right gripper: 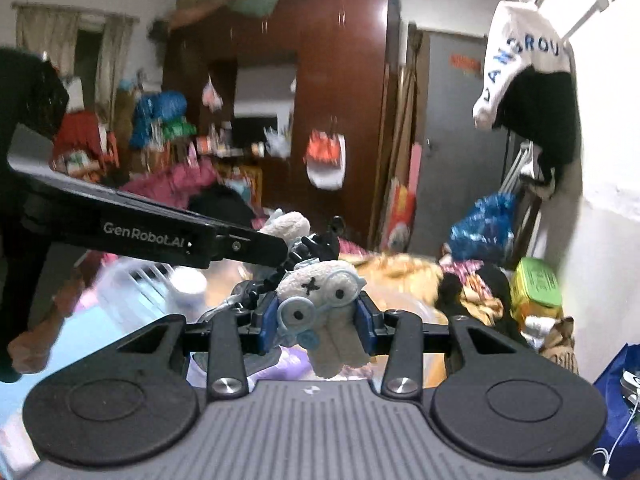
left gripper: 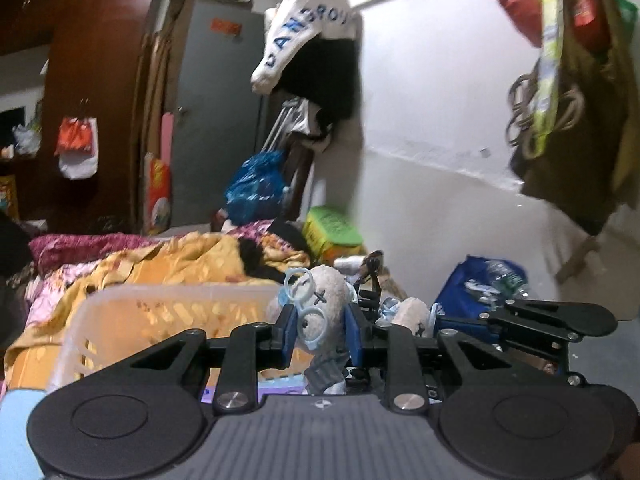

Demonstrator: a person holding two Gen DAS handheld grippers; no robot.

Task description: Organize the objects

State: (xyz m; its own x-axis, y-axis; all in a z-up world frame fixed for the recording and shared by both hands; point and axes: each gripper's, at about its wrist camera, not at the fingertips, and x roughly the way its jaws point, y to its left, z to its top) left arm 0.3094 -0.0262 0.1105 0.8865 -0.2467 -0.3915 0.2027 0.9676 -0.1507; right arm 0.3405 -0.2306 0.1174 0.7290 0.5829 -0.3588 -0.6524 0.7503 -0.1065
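Fleecy plush toys [left gripper: 320, 312] [right gripper: 328, 308] — light, squashy — sit clamped mid-body in left gripper [left gripper: 322, 334] and right gripper [right gripper: 316, 320], basket [left gripper: 120, 312] near left.

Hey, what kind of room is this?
Most likely a lived-in bedroom: a bed with rumpled orange bedding, a tall brown wardrobe, and clothes hung on the wall.

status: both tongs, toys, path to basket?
Left tongs shut on plush toy. Right tongs shut on second plush. White basket left, nothing between.
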